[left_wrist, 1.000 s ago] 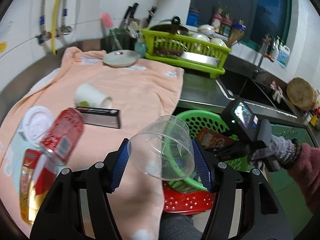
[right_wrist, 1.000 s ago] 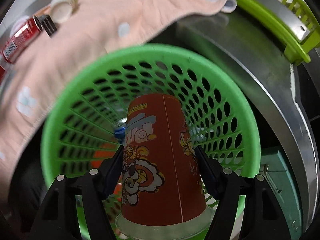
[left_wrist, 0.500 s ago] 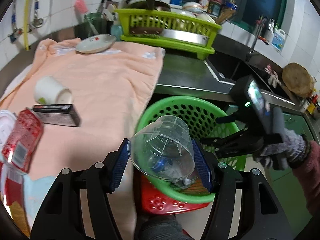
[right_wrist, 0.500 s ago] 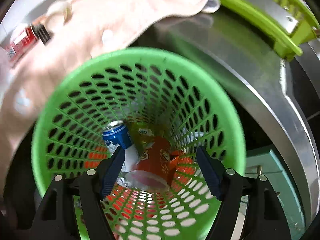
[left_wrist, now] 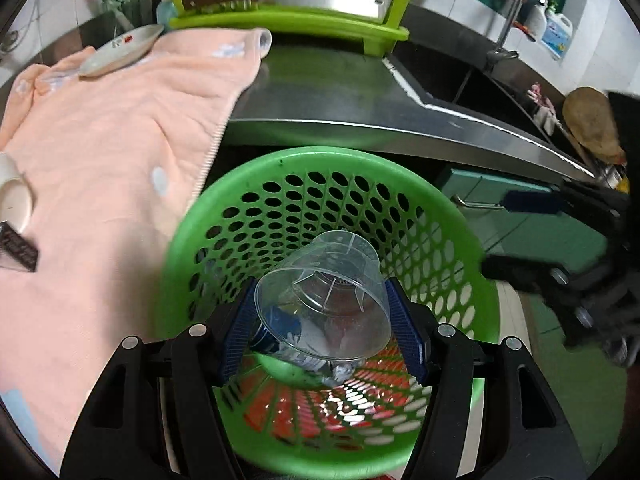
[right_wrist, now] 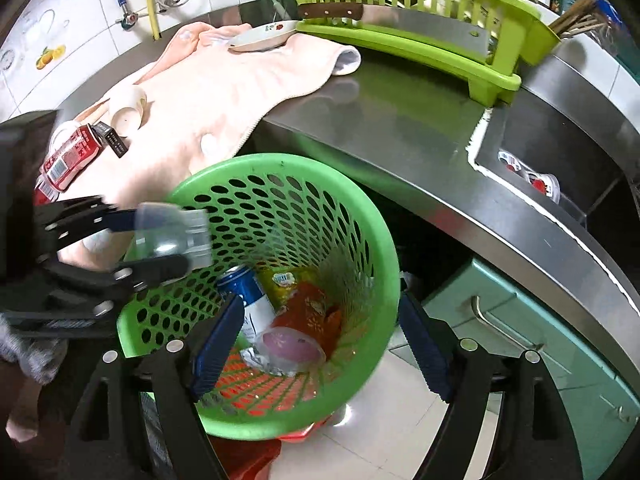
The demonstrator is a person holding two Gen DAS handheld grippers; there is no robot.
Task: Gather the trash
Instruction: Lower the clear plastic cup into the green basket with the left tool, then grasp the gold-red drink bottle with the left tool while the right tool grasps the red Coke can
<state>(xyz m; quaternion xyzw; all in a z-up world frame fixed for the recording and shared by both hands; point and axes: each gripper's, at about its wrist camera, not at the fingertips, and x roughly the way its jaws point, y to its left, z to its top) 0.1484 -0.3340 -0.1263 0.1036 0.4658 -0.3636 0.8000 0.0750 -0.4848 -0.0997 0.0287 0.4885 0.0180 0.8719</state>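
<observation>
Left wrist view, largest to smallest. Green perforated basket (left_wrist: 188, 240) now fills the centre of the frame, standing on the floor just beside the steel counter (left_wrist: 328, 92) with its peach towel (left_wrist: 104, 128); a second ago it showed only in part behind the towel's edge, so the left gripper (left_wrist: 324, 320) has travelled from over the counter to directly above the basket mouth. Its blue pads pinch a clear plastic cup (left_wrist: 324, 300), held tilted with the rim toward the camera; the grip is unchanged from the earlier frames, and release appears to be the step in hand.

Right wrist view: the right gripper (right_wrist: 320, 344) has its jaws opening, with nothing between them. An orange printed cup (right_wrist: 312, 312), clamped there one second ago, lies at the basket bottom beside a blue can (right_wrist: 248, 300). One item is thus delivered. A white cup (right_wrist: 128, 110), a red can (right_wrist: 68, 156) and a dark box (right_wrist: 114, 140) remain on the towel, uncollected.
</observation>
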